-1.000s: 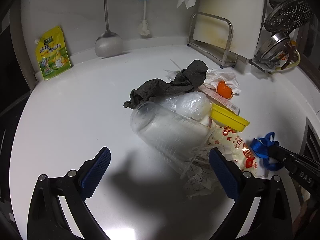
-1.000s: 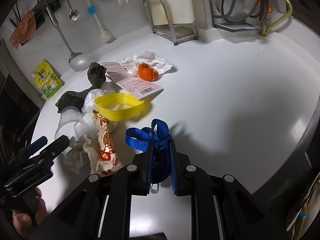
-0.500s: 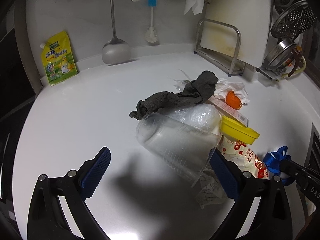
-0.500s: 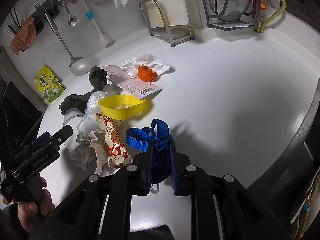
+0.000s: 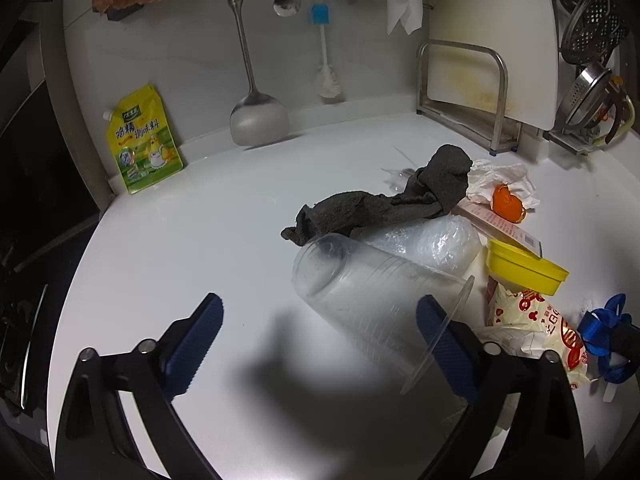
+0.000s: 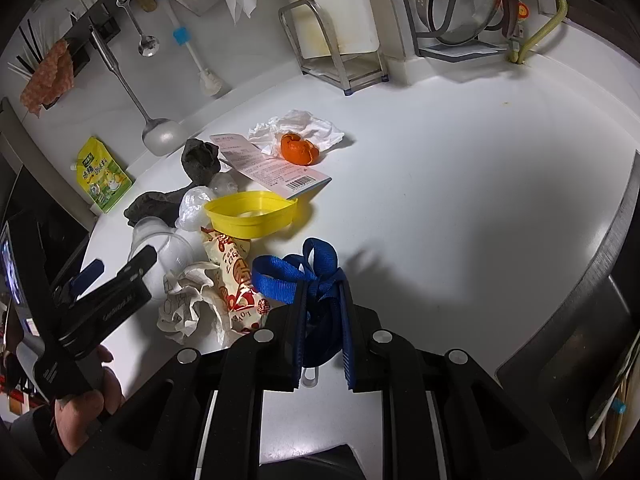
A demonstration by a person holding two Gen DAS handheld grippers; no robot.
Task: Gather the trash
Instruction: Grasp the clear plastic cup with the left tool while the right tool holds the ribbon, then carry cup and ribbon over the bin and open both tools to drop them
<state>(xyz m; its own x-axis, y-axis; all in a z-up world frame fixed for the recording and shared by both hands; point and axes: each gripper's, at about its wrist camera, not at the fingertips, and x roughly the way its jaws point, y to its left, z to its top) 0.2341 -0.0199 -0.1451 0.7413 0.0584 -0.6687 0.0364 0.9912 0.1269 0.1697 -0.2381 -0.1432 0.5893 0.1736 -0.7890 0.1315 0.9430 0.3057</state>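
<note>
A clear plastic cup (image 5: 360, 292) lies on its side on the white counter (image 5: 200, 240). My left gripper (image 5: 320, 308) straddles it with its jaws closing. The right finger is by the cup's rim and the left pad stands well clear. My right gripper (image 6: 322, 300) is shut on a blue strap (image 6: 288, 276) and hovers near the pile. The pile holds a yellow tub (image 6: 252, 214), a red-and-white wrapper (image 6: 232, 276), crumpled paper (image 6: 184, 300), a grey rag (image 5: 384, 204), a clear bag (image 5: 440, 240), a printed card (image 6: 268, 166), orange peel (image 6: 298, 148) and a tissue (image 6: 308, 126).
A yellow pouch (image 5: 142, 140), a ladle (image 5: 258, 120) and a brush (image 5: 328, 84) stand along the back wall. A cutting board in a metal rack (image 5: 464, 92) and a strainer rack (image 6: 460, 12) fill the back right. The counter's dark edge (image 6: 600, 260) curves at the right.
The left wrist view has tipped upward and the cup's rim now sits against the right finger. The left jaws have narrowed slightly. The right gripper keeps still with the strap.
</note>
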